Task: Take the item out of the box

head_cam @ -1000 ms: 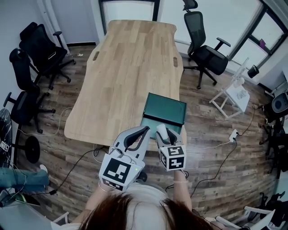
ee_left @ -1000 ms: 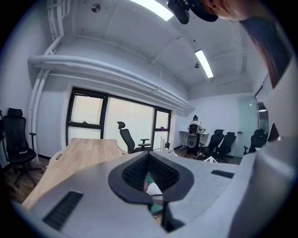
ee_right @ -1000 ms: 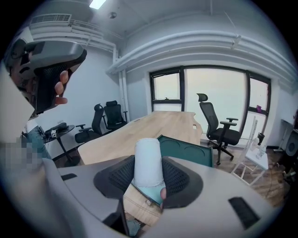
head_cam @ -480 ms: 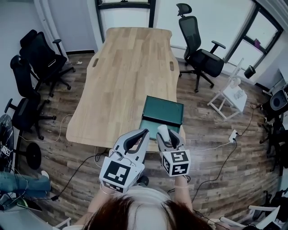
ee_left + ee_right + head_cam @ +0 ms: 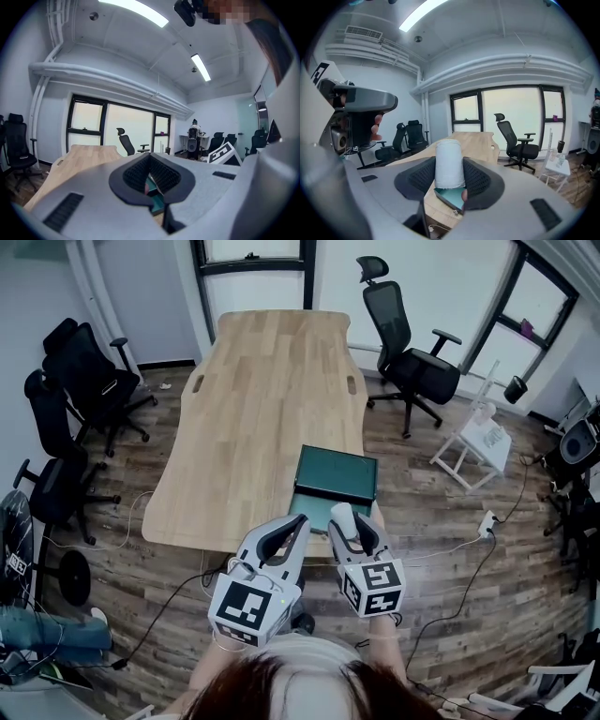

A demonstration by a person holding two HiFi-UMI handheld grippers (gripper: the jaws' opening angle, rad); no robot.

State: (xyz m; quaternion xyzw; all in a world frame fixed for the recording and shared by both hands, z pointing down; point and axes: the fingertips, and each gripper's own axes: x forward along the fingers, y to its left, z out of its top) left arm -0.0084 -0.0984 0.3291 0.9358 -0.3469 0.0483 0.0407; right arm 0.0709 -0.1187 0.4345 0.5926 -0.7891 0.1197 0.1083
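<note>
Over the last second the right tongs have eased slightly toward the frame's lower edge, still clamped on the white cylinder. It is now clear of the green box at the counter's near edge, so removal looks essentially done. The left tongs are closed and empty.

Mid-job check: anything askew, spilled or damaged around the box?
Nothing spilled or damaged. The open green box sits slightly skewed near the front edge of the table. The right tongs grip the white cylinder upright.
</note>
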